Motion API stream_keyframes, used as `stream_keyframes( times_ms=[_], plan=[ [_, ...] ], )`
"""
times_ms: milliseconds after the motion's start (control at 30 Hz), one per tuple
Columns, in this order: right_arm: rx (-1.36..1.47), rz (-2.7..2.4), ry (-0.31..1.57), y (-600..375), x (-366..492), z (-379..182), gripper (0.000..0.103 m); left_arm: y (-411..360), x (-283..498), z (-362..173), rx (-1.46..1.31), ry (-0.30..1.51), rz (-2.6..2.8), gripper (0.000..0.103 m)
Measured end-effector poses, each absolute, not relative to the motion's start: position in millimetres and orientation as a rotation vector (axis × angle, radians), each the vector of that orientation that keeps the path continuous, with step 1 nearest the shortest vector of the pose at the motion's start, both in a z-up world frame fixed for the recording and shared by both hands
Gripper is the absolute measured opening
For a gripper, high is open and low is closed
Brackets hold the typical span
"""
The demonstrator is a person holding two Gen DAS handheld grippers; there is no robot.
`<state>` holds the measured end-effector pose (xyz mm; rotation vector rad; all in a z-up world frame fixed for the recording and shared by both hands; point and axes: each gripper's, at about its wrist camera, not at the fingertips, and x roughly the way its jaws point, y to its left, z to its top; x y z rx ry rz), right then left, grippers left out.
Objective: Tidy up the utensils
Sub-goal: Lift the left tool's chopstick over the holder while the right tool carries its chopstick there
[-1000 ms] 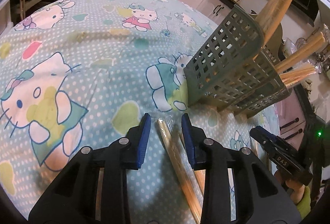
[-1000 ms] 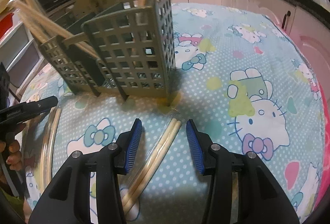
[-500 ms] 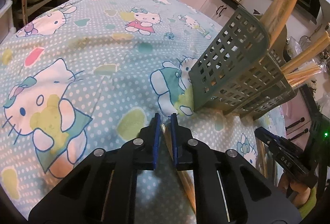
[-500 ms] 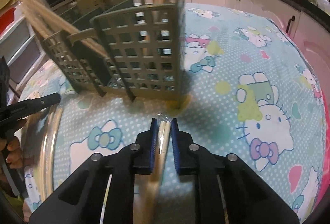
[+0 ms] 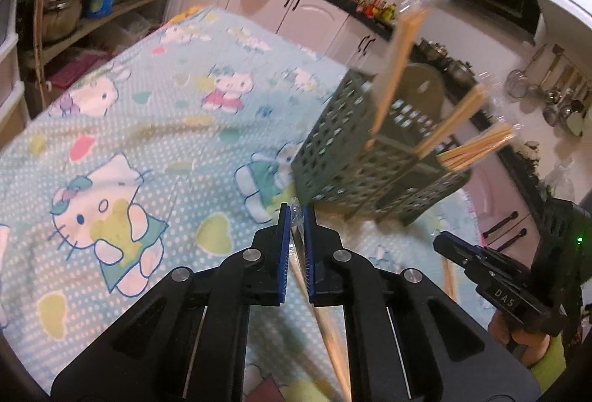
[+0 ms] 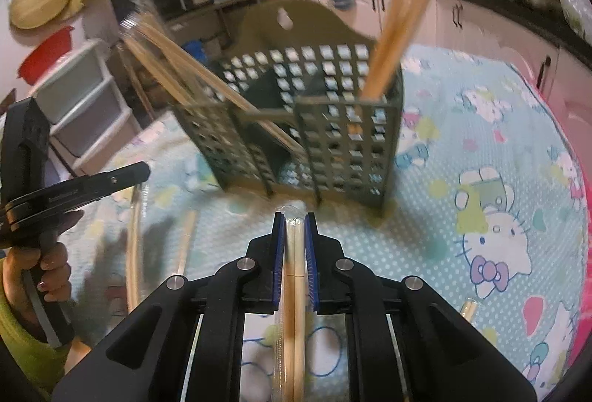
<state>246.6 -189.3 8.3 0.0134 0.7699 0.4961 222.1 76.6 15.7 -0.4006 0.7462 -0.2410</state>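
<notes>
A wrapped pair of chopsticks (image 6: 294,276) is being pinched between the narrowed pads of the right gripper (image 6: 295,228), its tip poking just past them toward the green holder (image 6: 347,143). Another wrapped pair (image 5: 296,235) is being clamped likewise by the left gripper (image 5: 296,217), the shaft trailing down toward the cloth (image 5: 148,128). A slip is being risked: the plastic sleeves look slick, and a long trailing end could be snagged on the holder's rim.
</notes>
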Motion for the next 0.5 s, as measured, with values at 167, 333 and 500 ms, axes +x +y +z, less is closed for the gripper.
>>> stream_keyframes(
  times_ms=[167, 333, 500],
  plan=[
    [0.020, 0.532, 0.702, -191.7, 234.3, 32.3, 0.011, 72.2, 211.6, 43.8, -0.388, 0.686, -0.275, 0.002],
    [0.017, 0.549, 0.635, -195.8, 225.2, 52.6, 0.011, 63.1, 202.1, 68.7, -0.360, 0.637, -0.305, 0.002],
    [0.014, 0.552, 0.571, -200.5, 216.5, 69.1, 0.011, 55.0, 196.9, 85.9, -0.341, 0.606, -0.330, 0.002]
  ],
)
